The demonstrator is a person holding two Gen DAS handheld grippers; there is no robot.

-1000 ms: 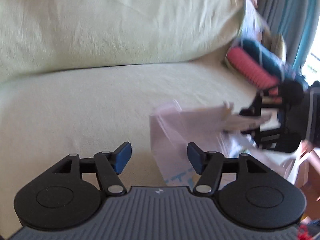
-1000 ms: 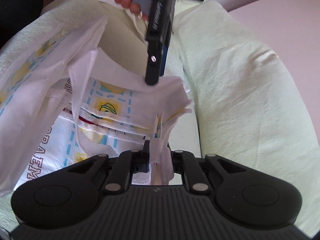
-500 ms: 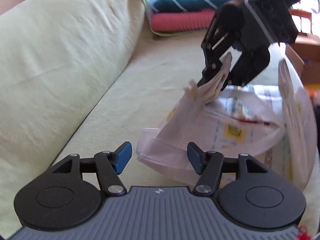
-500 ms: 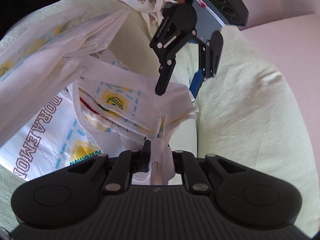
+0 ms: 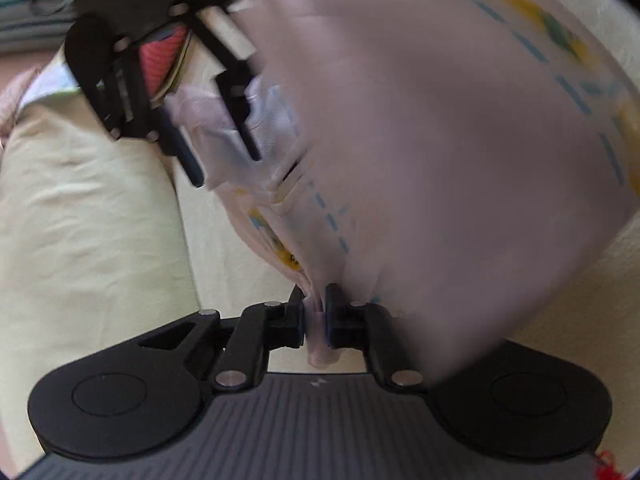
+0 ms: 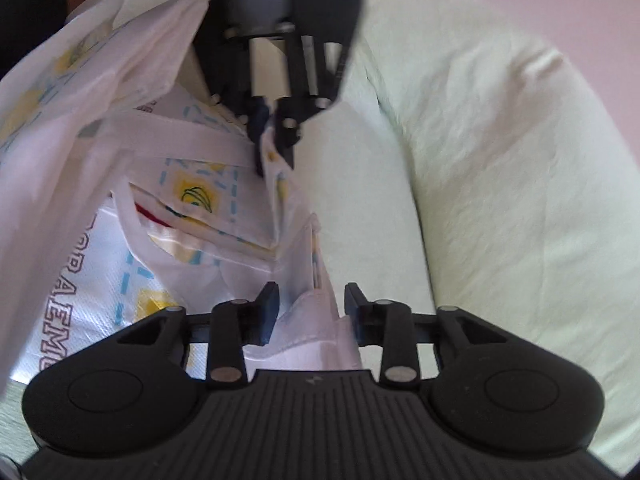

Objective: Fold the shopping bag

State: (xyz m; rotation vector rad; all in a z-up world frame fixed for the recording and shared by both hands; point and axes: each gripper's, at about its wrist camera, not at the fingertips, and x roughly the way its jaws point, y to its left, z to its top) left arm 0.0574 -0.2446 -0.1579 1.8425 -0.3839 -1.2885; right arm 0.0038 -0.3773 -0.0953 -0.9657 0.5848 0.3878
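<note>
The white shopping bag (image 5: 440, 160), printed with blue dashes and yellow patches, hangs bunched over the sofa. My left gripper (image 5: 314, 316) is shut on a gathered edge of it, and fabric pokes out below the pads. In the right wrist view the left gripper (image 6: 275, 166) pinches the bag (image 6: 100, 120) at its far rim. My right gripper (image 6: 312, 308) is opening. A folded strip of the bag lies loose between its parted fingers. The left wrist view shows the right gripper (image 5: 224, 168) with its jaws apart around the fabric.
A pale green sofa back cushion (image 5: 80, 220) and seat (image 6: 352, 200) lie under and beside the bag. A pink ribbed item (image 5: 164, 56) sits behind the right gripper. A pale pink wall (image 6: 580, 20) is at the upper right.
My left gripper rolled over, came down to the bag and closed on its edge. My right gripper's jaws, shut on the bag's fold before, now stand apart.
</note>
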